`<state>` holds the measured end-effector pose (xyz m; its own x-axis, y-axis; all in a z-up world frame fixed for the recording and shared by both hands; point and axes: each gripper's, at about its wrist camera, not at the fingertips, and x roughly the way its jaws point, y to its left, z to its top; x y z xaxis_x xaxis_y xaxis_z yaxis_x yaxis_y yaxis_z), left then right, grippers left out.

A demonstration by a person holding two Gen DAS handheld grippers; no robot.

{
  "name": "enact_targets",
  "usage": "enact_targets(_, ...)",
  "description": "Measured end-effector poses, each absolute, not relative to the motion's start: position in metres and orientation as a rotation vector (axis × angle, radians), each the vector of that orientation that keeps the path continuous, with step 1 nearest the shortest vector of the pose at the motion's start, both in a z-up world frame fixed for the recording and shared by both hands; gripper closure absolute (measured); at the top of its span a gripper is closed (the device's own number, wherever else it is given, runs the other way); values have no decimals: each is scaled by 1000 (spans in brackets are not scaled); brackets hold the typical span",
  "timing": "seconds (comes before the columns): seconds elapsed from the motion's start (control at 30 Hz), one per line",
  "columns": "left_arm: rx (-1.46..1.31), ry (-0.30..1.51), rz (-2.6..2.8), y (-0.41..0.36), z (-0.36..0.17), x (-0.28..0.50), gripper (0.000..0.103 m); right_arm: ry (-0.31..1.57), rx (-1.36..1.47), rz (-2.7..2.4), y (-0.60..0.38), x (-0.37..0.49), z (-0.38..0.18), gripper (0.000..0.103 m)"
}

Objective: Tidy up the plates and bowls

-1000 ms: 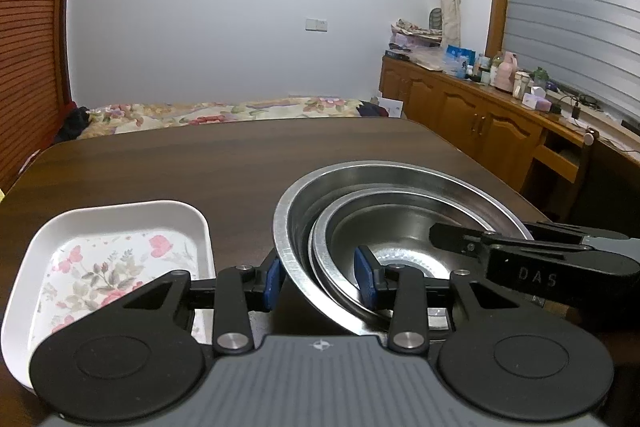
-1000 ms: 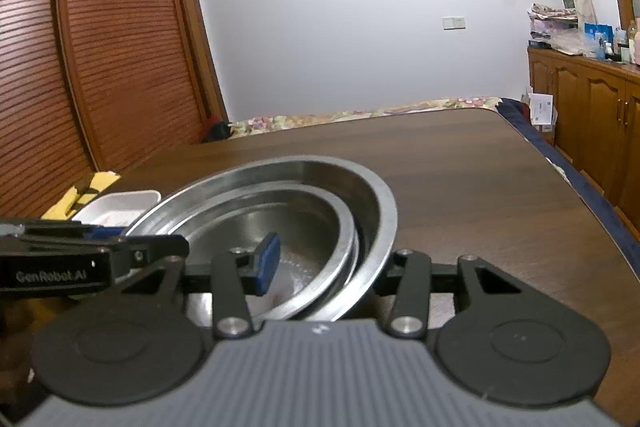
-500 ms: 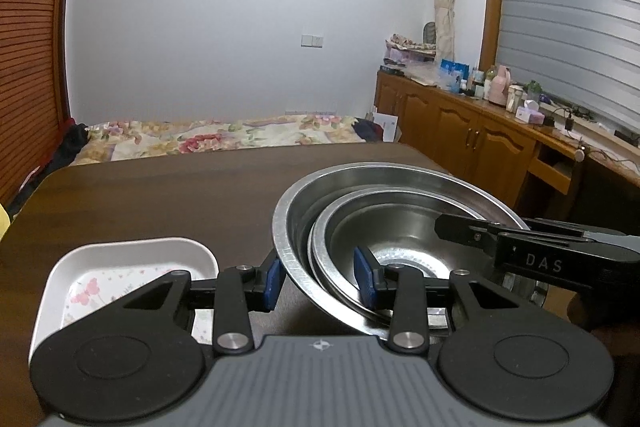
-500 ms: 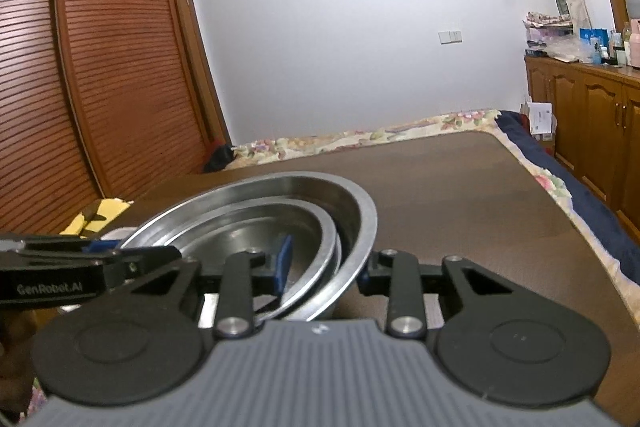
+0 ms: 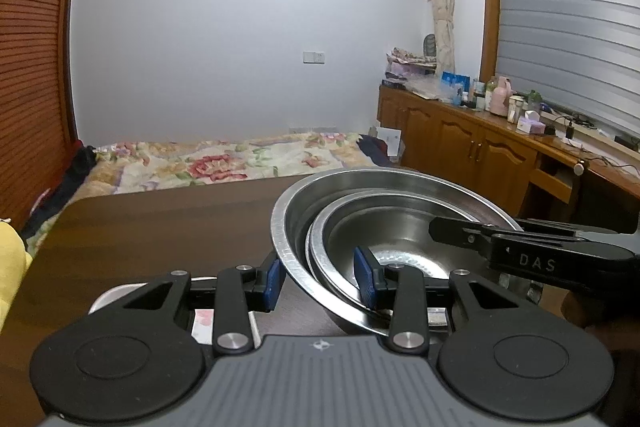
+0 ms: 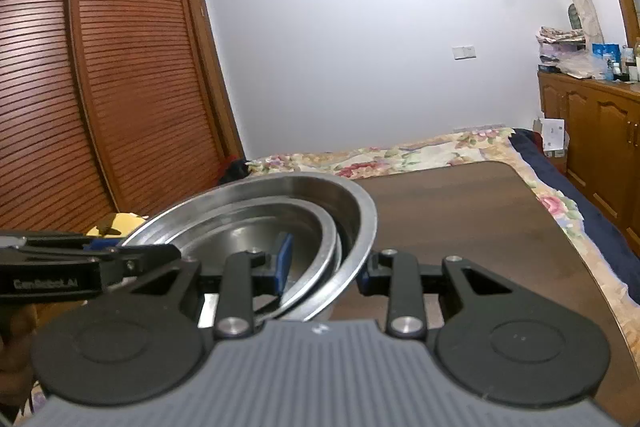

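A large steel bowl [image 5: 296, 219] holds a smaller steel bowl [image 5: 400, 227] nested inside; both are lifted above the dark wooden table [image 5: 160, 227]. My left gripper [image 5: 320, 281] is shut on the stacked rims at their left side, one blue pad outside, one inside. My right gripper [image 6: 324, 267] is shut on the opposite side of the same bowls [image 6: 356, 211]. Each gripper shows in the other's view. A white floral tray [image 5: 116, 293] lies on the table, mostly hidden under my left gripper.
A bed with a floral cover [image 5: 224, 163] lies beyond the table's far edge. Wooden cabinets [image 5: 472, 143] with bottles stand to the right, a slatted wardrobe [image 6: 100, 107] to the left. A yellow object [image 6: 116, 223] shows past the bowls.
Both grippers have lifted the nested bowls upward together. The table and tray have dropped lower in view, and the tray is now nearly hidden under my left gripper.
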<state>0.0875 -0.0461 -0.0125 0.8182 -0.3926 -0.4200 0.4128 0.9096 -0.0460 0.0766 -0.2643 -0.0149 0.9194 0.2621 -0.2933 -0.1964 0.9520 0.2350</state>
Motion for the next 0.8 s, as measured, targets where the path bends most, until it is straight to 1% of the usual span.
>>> enact_targets(0.8, 7, 426, -334, 21, 6, 74, 63, 304, 188, 364, -212, 83, 5, 69)
